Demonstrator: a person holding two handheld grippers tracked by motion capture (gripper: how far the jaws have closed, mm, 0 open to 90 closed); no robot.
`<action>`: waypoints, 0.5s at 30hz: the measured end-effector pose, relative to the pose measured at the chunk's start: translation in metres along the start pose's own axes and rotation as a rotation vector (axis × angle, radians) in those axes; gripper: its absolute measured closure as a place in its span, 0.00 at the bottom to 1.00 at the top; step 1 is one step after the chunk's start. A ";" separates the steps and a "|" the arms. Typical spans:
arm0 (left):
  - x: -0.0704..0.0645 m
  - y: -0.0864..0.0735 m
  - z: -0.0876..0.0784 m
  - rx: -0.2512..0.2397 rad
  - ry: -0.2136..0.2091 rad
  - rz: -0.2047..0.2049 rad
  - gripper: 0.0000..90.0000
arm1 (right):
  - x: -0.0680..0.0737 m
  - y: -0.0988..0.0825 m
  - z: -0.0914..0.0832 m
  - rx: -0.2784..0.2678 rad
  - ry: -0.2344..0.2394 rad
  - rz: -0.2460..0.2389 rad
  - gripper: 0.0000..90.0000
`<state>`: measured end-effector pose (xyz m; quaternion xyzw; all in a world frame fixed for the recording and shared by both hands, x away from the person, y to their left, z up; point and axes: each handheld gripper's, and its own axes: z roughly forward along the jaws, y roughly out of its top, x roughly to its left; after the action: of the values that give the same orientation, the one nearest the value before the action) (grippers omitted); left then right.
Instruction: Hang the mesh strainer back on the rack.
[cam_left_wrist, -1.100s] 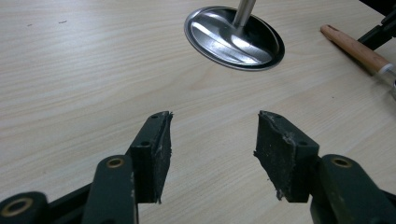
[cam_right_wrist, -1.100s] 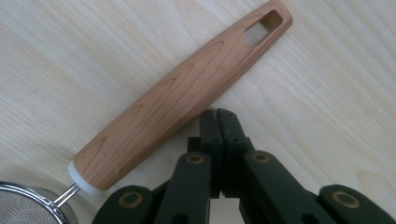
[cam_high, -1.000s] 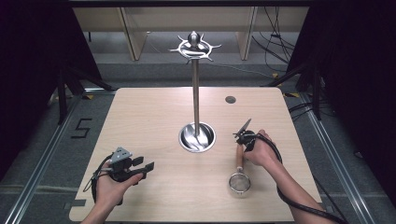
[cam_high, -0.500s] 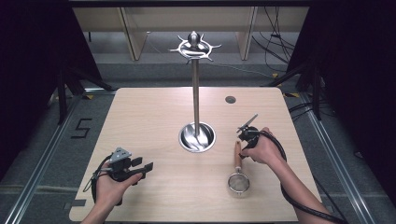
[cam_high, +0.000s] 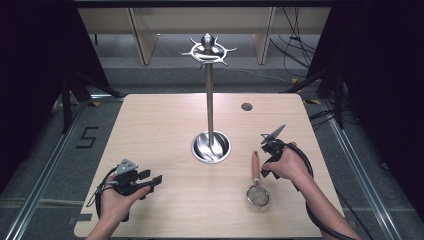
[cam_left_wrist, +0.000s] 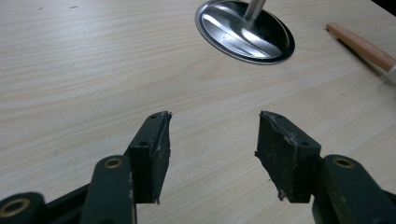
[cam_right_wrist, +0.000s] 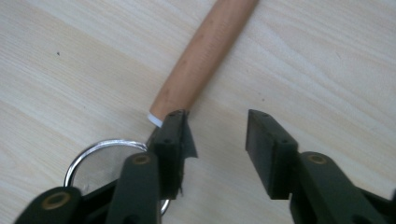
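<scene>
A small strainer lies flat on the wooden table (cam_high: 165, 125), its wooden handle (cam_high: 255, 165) pointing away and its mesh ring (cam_high: 257, 196) nearest me. My right gripper (cam_high: 265, 167) hovers just right of the handle; its jaws have just been opening. In the right gripper view the right gripper (cam_right_wrist: 217, 135) is open over bare wood, with the handle (cam_right_wrist: 205, 51) past its left jaw and the ring (cam_right_wrist: 100, 158) below. A tall metal stand (cam_high: 209, 95) with hooks on top rises from a round steel base (cam_high: 211, 146). My left gripper (cam_high: 152, 178) rests open at the front left, and the left gripper view shows the left gripper (cam_left_wrist: 212, 135) with nothing between its jaws.
A small dark round hole (cam_high: 246, 106) sits in the table's far right part. The left gripper view shows the steel base (cam_left_wrist: 245, 35) ahead and the strainer handle (cam_left_wrist: 362, 46) at the far right. Dark curtains and cables flank the table.
The right gripper's jaws have spread apart and let go of the strainer handle, and the hand has lifted slightly. The strainer stays on the table. The left gripper has not moved.
</scene>
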<state>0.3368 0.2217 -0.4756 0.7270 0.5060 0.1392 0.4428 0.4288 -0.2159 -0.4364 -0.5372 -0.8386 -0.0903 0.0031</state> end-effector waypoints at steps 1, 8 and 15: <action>0.001 0.001 0.000 -0.004 0.005 0.001 0.48 | 0.000 0.000 0.000 0.001 0.001 0.007 0.59; 0.000 0.002 0.004 0.003 -0.007 0.003 0.47 | 0.009 -0.006 0.005 0.011 -0.008 0.053 0.49; -0.002 0.002 0.004 0.021 -0.014 0.012 0.47 | 0.017 -0.012 0.008 0.007 0.001 0.110 0.47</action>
<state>0.3395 0.2177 -0.4758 0.7355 0.4999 0.1315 0.4380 0.4113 -0.2044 -0.4444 -0.5824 -0.8082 -0.0871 0.0103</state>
